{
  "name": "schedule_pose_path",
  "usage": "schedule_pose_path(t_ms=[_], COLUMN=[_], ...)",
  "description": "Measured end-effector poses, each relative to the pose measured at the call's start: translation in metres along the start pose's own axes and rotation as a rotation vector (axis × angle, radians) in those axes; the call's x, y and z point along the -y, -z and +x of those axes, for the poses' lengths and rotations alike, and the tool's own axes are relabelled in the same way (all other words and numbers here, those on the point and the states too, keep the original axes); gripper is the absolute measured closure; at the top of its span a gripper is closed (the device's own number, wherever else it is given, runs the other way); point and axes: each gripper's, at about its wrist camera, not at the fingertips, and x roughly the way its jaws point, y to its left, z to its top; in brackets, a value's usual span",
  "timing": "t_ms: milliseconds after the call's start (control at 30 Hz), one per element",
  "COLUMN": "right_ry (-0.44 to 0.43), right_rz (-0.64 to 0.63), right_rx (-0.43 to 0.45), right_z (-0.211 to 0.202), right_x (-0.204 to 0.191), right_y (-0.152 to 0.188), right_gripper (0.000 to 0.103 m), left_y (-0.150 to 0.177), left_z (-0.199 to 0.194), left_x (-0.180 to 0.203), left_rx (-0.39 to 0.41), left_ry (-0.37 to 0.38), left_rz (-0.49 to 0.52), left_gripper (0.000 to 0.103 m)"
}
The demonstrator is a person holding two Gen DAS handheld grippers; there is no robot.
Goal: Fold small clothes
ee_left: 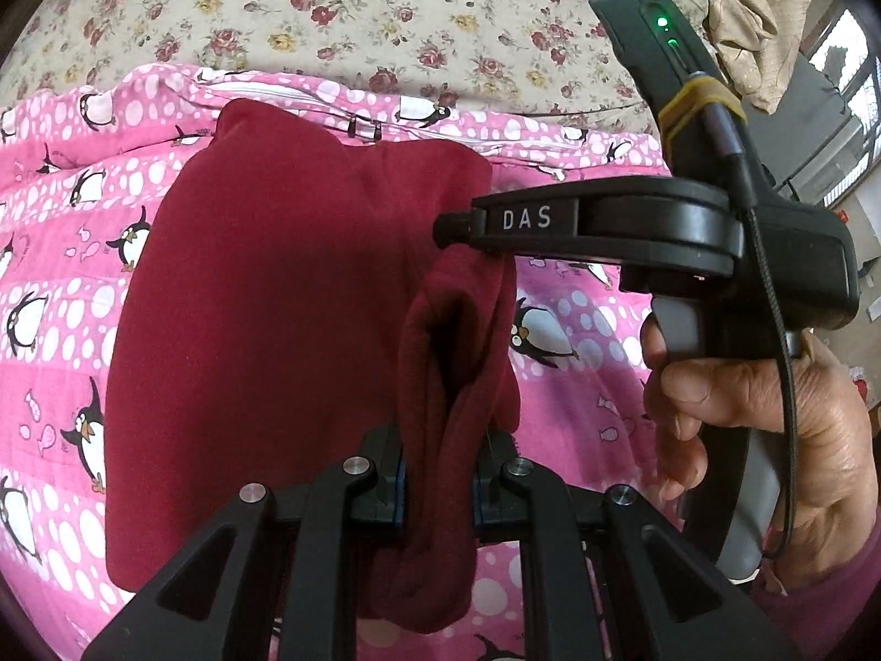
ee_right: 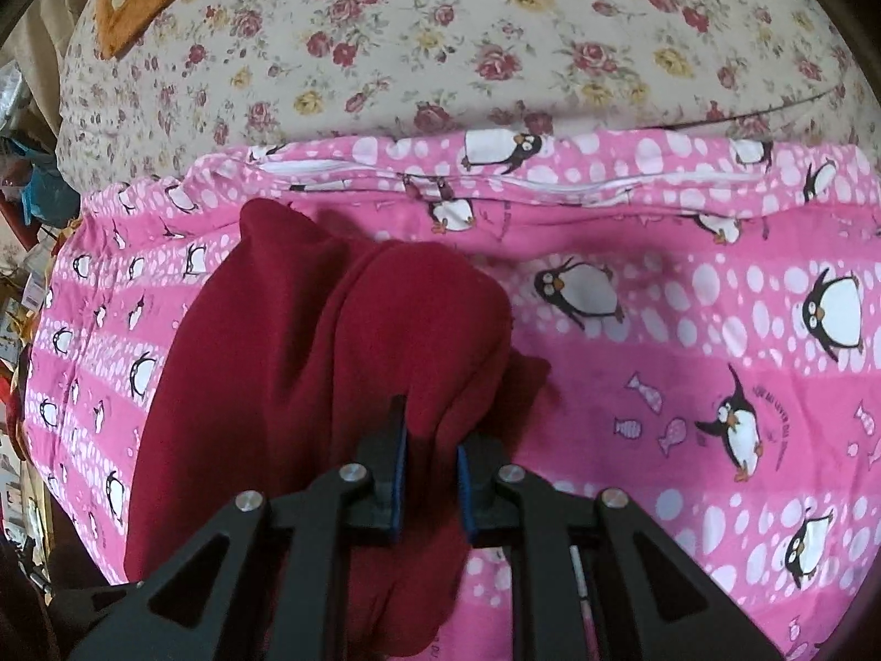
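A dark red fleece garment (ee_left: 264,303) lies on a pink penguin-print quilt (ee_left: 55,286). My left gripper (ee_left: 438,473) is shut on a bunched edge of the garment at its right side and lifts it off the quilt. My right gripper (ee_left: 457,226) comes in from the right in the left wrist view, its tips in the same raised fold further along. In the right wrist view the right gripper (ee_right: 432,473) is shut on a fold of the garment (ee_right: 308,363), which drapes up and left from its jaws.
The quilt (ee_right: 688,341) has a white zipper seam along its far edge. Beyond it lies a beige rose-print bedspread (ee_right: 440,44). A beige cloth (ee_left: 754,16) hangs at the upper right. A person's hand (ee_left: 771,424) holds the right gripper's handle.
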Motion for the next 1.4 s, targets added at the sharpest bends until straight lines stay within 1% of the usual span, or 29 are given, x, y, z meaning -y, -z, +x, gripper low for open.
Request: schedule_pose_path(t_ms=[100,200,333,500,700,833,900,1067,1167,1300,1400], right_ry=[-0.001,-0.02,0.0,-0.009,-0.042,-0.055,-0.054,-0.026,-0.012,-0.03,-0.014], right_rz=[0.0,0.012,0.01,0.038,0.078,0.069,0.042,0.002,-0.004,0.008,0.005], right_rx=[0.002,0.017,0.003,-0.002,-0.015,-0.007,0.002,0.026,0.032,0.041,0.033], right_z=[-0.002,-0.007,0.0,0.001,0.006,0.006,0.005,-0.002,-0.002,-0.007,-0.001], right_x=[0.0,0.003,0.004,0.008,0.015,0.017,0.016,0.011,0.009,0.01,0.01], right_y=[0.0,-0.001,0.001,0.002,0.004,0.006,0.008,0.008,0.009,0.006,0.008], right_gripper=[0.089,0.089,0.089,0.088,0.088,0.088,0.088,0.087,0.087,0.087,0.088], left_y=[0.0,0.0,0.001,0.001,0.004,0.003,0.002,0.002,0.002,0.003,0.004], left_z=[-0.002,-0.002,0.001,0.001,0.0,0.001,0.002,0.002,0.003,0.001,0.005], left_x=[0.003,0.004,0.003,0.003,0.003,0.003,0.003,0.003,0.004,0.005,0.005], left_rx=[0.005,0.012,0.005,0.005,0.007,0.005,0.001,0.006,0.009,0.016,0.01], left_ry=[-0.013,-0.017,-0.019,-0.027,-0.031,-0.034,-0.033,-0.037,-0.043,-0.044,-0.047], left_rz=[0.009,0.015,0.01,0.012,0.01,0.009,0.006,0.004,0.006,0.012,0.014], left_gripper=[0.103,0.103,0.103,0.103,0.103,0.103,0.103,0.103,0.103,0.103,0.103])
